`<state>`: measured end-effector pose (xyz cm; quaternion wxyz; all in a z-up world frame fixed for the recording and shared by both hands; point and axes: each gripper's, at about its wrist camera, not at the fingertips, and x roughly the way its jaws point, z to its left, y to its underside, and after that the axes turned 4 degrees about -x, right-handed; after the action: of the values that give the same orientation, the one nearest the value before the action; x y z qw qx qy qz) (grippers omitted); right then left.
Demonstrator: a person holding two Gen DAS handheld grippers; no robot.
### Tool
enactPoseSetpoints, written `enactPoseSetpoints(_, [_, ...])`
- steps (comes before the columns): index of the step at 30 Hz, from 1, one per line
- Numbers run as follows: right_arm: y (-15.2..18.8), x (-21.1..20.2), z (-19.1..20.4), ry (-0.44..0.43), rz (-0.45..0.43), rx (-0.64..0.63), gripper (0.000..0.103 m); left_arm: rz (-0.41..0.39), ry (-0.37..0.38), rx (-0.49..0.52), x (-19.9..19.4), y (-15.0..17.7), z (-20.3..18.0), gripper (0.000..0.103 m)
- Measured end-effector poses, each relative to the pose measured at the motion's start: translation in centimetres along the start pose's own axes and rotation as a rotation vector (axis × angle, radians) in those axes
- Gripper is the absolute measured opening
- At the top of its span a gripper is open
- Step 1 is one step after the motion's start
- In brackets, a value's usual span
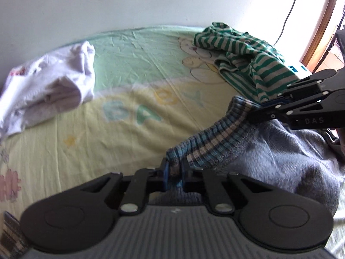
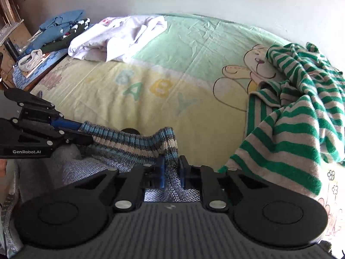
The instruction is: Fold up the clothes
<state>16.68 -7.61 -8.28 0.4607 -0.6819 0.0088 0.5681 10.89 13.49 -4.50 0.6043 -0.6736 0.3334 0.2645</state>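
Both grippers are clamped on the ribbed, blue-and-beige striped hem of a grey-blue knitted sweater (image 1: 269, 151). The left gripper (image 1: 173, 172) has its blue pads closed on one end of the hem band, and the right gripper (image 2: 171, 168) is closed on the other end, so the band hangs slightly slack between them. The body of the sweater is bunched below, at the near edge of the bed with its pale yellow-and-green printed sheet (image 2: 172, 75).

To do this well, the two grips want drawing apart until the band runs straight — taut, but not stretched out of shape. Both ends should be kept level so the body hangs or lies square, free of twist. The knit looks thick and heavy, so I judge it could drag crooked if one side leads.

A crumpled green-and-grey striped garment (image 2: 297, 108) lies just to the right, and a white garment (image 2: 120, 38) further back to the left — the open middle of the sheet looks like the better place to spread the sweater.
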Motion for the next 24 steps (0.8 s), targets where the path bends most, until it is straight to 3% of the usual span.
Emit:
enactPoseSetpoints(6, [-3.6,-4.1,-1.5,0.076,-0.203,0.079,0.012,-0.167,-0.09,0.008,-1.5,-8.6,0.3,0.008])
enactPoseSetpoints(10, [-5.8,-3.8,-2.8,0.149,-0.294,0.119,0.012,-0.106,-0.16,0.008,3.1,-9.2,0.6,0.008])
enactPoseSetpoints(14, [-6.8,1.5,-4.7,0.201,-0.26,0.194,0.012,-0.037,-0.23,0.008,7.9,-9.5,0.9,0.009])
enactPoseSetpoints(17, [-5.7,5.9,-5.2,0.213,-0.213,0.221,0.012,-0.003,-0.271,0.001,10.6,-9.2,1.2,0.011])
enactPoseSetpoints(18, [-5.3,7.0,-5.2,0.22,-0.203,0.232,0.013,-0.013,-0.262,-0.003,10.1,-8.9,1.4,0.012])
enactPoseSetpoints(20, [-4.7,7.1,-5.0,0.222,-0.215,0.244,0.017,-0.025,-0.232,-0.009,8.3,-8.4,1.9,0.027])
enactPoseSetpoints(22, [-4.4,5.0,-4.8,0.203,-0.24,0.25,0.032,-0.039,-0.2,-0.007,5.4,-7.3,2.1,0.027])
enactPoseSetpoints(24, [-3.5,1.8,-4.0,0.186,-0.272,0.228,0.036,-0.048,-0.197,0.002,2.4,-5.7,2.5,0.028])
